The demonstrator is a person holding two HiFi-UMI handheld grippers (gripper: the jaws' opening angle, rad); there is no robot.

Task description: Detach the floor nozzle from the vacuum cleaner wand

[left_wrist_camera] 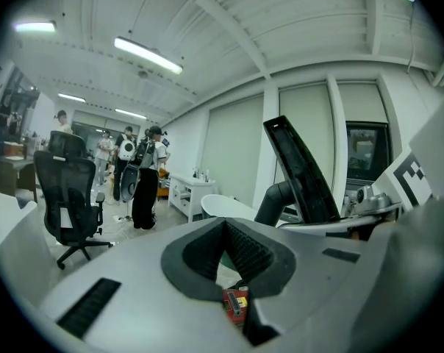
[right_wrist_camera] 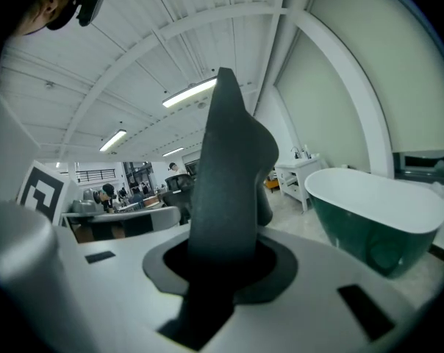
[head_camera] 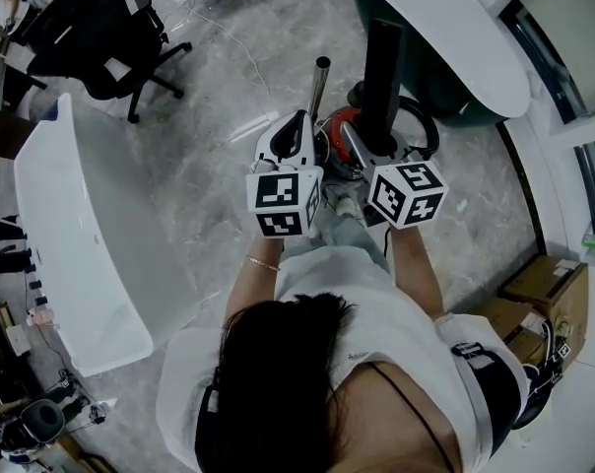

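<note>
Now, black floor nozzle [head_camera: 382, 72] upright in right gripper [right_wrist_camera: 220, 259] jaws, left gripper [left_wrist_camera: 226, 250] jaws closed.

Matt black plastic floor nozzle [head_camera: 383, 72]; beside it, a shiny metal wand [head_camera: 319, 92] over smooth marbled floor [head_camera: 209, 136]

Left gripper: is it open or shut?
Shut. In the left gripper view, the left gripper has its two dark pads meeting at the tips, with nothing caught between them.
</note>
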